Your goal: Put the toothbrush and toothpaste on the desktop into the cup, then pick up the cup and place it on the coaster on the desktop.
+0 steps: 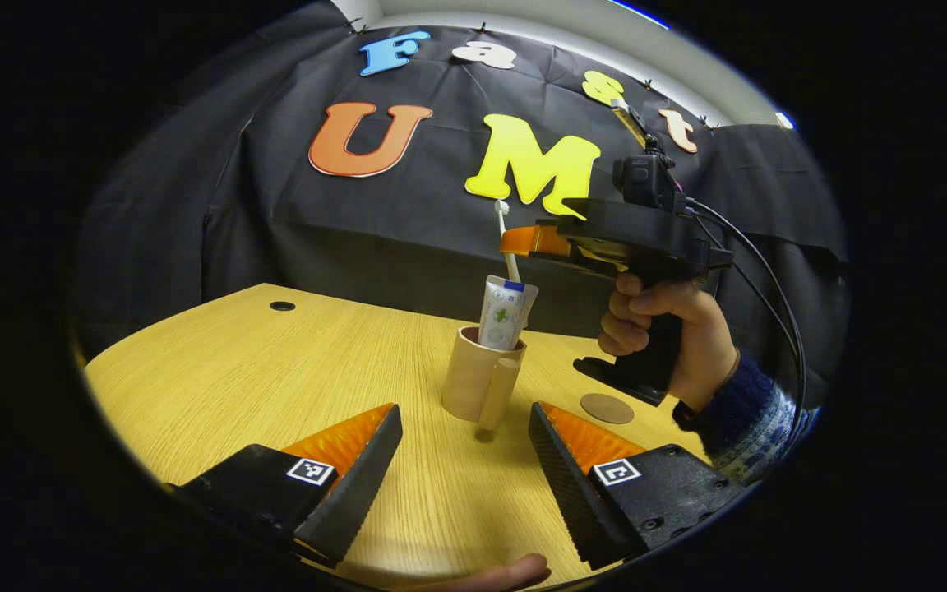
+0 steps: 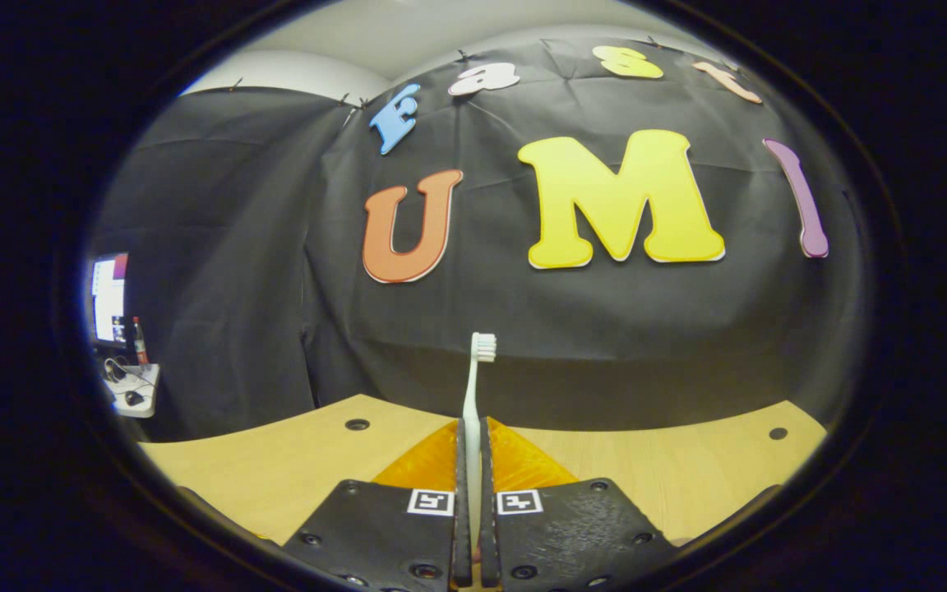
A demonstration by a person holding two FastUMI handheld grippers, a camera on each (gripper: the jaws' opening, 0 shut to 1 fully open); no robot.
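Spanning black-draped booth, wooden desktop point(image 1: 219, 370)

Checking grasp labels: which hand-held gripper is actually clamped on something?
The right hand-held gripper: both fingers press the toothbrush upright over the cup. The left hand-held gripper is open, holding nothing.

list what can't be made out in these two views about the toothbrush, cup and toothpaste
- Toothbrush lower handle: in the right gripper view, hidden between the right hand-held gripper's fingers.
- Toothbrush tip in or above the cup: in the left gripper view, the toothpaste hides it.
- Cup's inside: left gripper view, blocked by its wall and the toothpaste.
- Coaster: partly hidden behind the hand.
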